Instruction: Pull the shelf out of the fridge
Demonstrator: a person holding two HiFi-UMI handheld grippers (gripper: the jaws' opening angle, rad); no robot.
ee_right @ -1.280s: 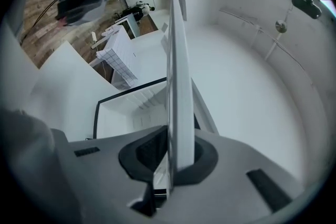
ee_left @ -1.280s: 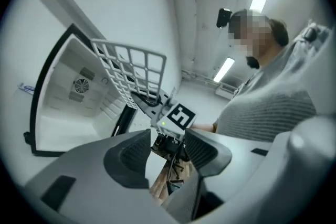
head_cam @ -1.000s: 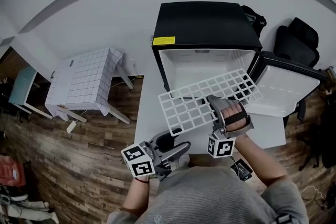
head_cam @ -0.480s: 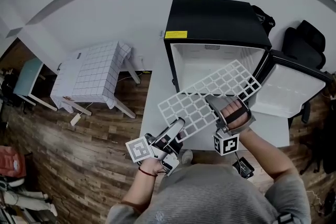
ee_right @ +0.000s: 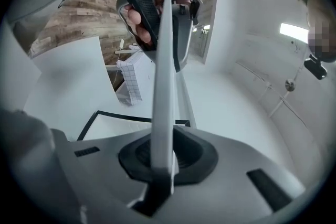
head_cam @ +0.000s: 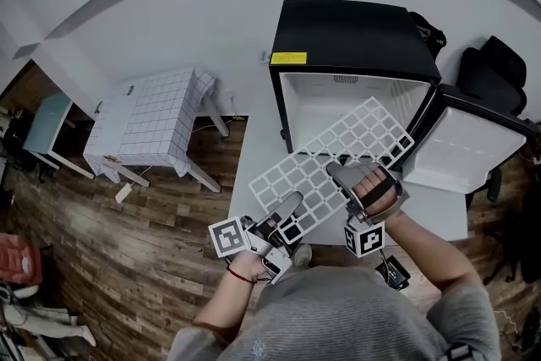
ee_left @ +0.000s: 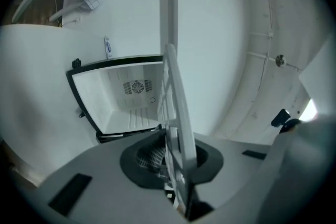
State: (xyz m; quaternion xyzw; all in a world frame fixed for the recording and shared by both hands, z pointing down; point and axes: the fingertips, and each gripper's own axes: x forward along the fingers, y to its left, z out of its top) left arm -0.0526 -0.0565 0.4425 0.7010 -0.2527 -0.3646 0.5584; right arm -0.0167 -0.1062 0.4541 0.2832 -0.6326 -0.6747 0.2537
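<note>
White wire-grid shelf (head_cam: 338,152), out of the black mini fridge (head_cam: 355,38), spans both sets of fingers. Right gripper (head_cam: 338,172) pinches it; left gripper (head_cam: 294,203) has just been closing on its corner. Risk: shallow edge grips, so the shelf may twist and drop.

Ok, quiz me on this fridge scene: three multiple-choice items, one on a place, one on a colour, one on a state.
1. Where is the wire shelf? A) inside the fridge B) lying on top of it C) held in the air in front of it.
2. The fridge's casing is: A) black B) white C) red.
3. The fridge door is: A) shut B) swung open C) taken off.
Key: C, the shelf hangs clear of the fridge's front; A, its top and sides are black; B, the door stands out at the right, inner side showing.
</note>
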